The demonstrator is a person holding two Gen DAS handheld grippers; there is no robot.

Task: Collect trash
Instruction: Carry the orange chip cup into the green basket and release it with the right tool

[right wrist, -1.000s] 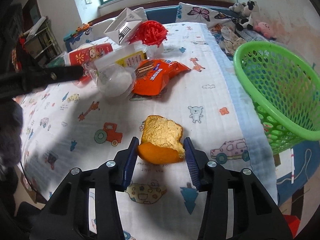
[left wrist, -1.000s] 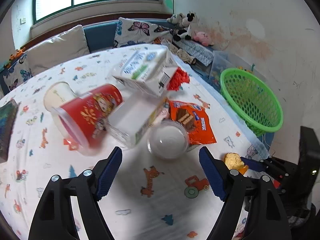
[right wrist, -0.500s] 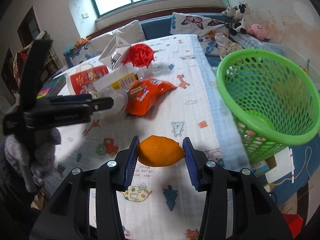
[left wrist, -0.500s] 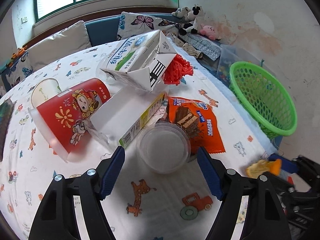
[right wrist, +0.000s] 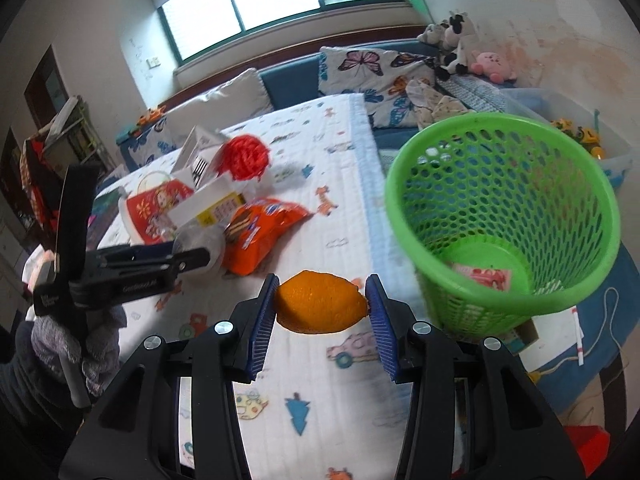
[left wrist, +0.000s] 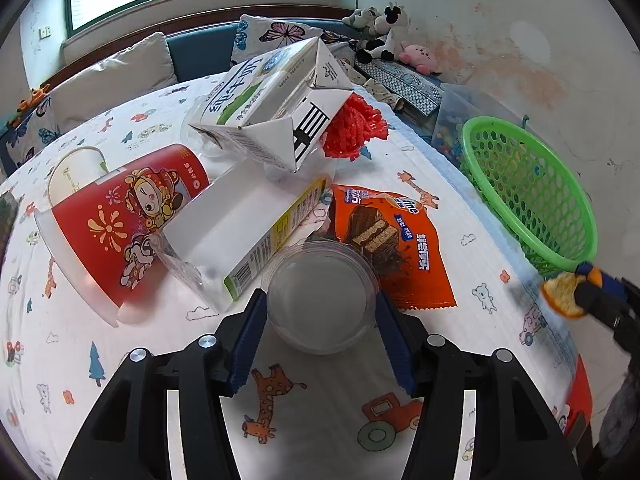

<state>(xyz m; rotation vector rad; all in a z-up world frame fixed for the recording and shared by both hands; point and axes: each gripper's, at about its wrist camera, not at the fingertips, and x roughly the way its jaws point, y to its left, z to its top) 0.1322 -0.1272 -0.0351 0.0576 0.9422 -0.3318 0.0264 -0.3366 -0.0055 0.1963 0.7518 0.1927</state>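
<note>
My right gripper (right wrist: 322, 308) is shut on an orange peel (right wrist: 322, 307) and holds it above the table, just left of the green mesh basket (right wrist: 500, 216); the peel also shows in the left wrist view (left wrist: 562, 294). My left gripper (left wrist: 320, 312) has its pads on both sides of a clear plastic cup (left wrist: 322, 300) lying on the table. Beyond the cup lie an orange snack wrapper (left wrist: 392, 240), a white and yellow box (left wrist: 248, 232), a red paper cup (left wrist: 120, 220), a milk carton (left wrist: 276, 116) and red mesh (left wrist: 352, 128).
The table has a cartoon-print cloth (left wrist: 320, 420). The basket (left wrist: 528, 192) stands off the table's right edge and holds a pink wrapper (right wrist: 486, 278). A sofa with cushions (right wrist: 240, 92) and plush toys (right wrist: 456, 44) lie behind.
My right gripper lifted the orange peel off the table and carried it towards the basket. My left gripper moved forward and narrowed around the clear cup.
</note>
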